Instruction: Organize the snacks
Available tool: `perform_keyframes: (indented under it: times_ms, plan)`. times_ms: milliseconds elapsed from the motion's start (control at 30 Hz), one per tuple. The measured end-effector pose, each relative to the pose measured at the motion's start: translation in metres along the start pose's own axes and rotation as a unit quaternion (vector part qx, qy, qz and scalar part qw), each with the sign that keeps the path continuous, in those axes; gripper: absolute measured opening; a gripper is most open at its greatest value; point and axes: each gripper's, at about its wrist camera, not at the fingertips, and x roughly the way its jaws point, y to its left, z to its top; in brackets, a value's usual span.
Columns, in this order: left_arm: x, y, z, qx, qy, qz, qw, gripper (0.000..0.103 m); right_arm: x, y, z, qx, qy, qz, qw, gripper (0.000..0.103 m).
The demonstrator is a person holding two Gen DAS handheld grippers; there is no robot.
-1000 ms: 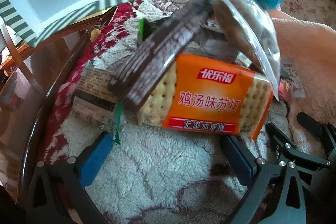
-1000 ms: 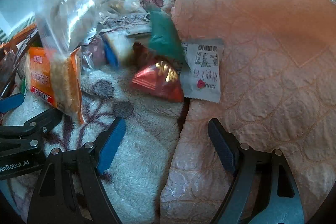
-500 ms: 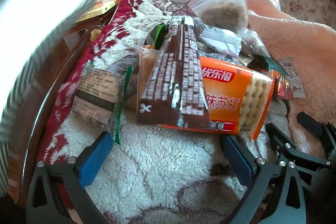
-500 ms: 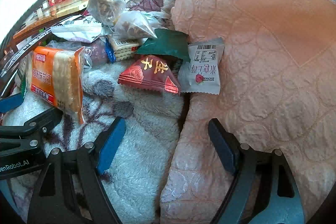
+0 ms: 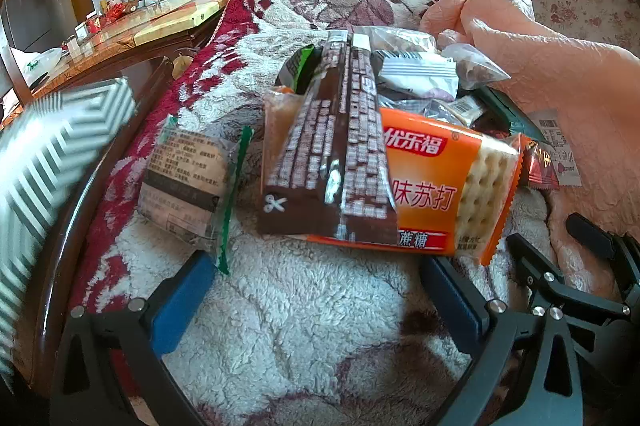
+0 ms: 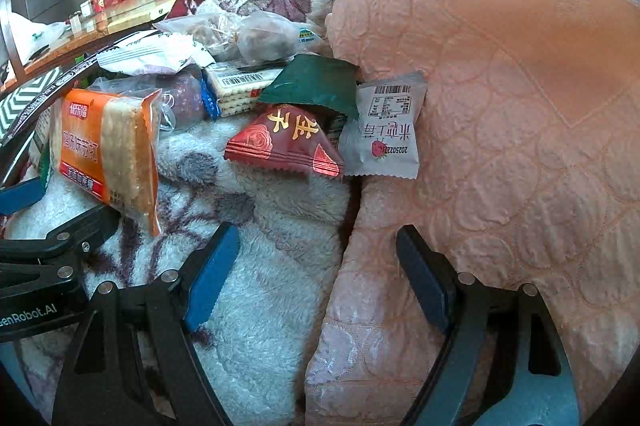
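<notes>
Both tools (image 5: 316,290) (image 6: 316,278) low, seemingly level, agape

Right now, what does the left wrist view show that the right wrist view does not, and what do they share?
Only the left wrist view shows the brown printed packet lying across the orange cracker pack, and the green-edged clear packet beside them. Only the right wrist view shows the green pouch and the barcode cracker pack clearly. Both show the orange cracker pack, the red triangular packet, the white strawberry sachet, the peach quilt, and both grippers open and empty.
</notes>
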Motion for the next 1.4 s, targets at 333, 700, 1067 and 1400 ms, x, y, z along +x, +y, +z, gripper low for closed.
perform_keyframes:
  times_ms: [333, 700, 1067, 1400]
  plan:
    - [0.000, 0.000, 0.000, 0.000, 0.000, 0.000, 1.0000, 0.103, 0.000, 0.000, 0.000, 0.000, 0.000, 0.000, 1.000, 0.082]
    - [0.000, 0.000, 0.000, 0.000, 0.000, 0.000, 1.0000, 0.103, 0.000, 0.000, 0.000, 0.000, 0.000, 0.000, 1.000, 0.082]
    - [0.000, -0.001, 0.000, 0.001, 0.001, 0.001, 1.0000, 0.103, 0.000, 0.000, 0.000, 0.000, 0.000, 0.000, 1.000, 0.082]
    - [-0.014, 0.002, 0.001, 0.025, 0.023, -0.012, 0.9993, 0.103, -0.006, -0.002, 0.006, -0.008, 0.045, 0.011, 0.999, 0.081]
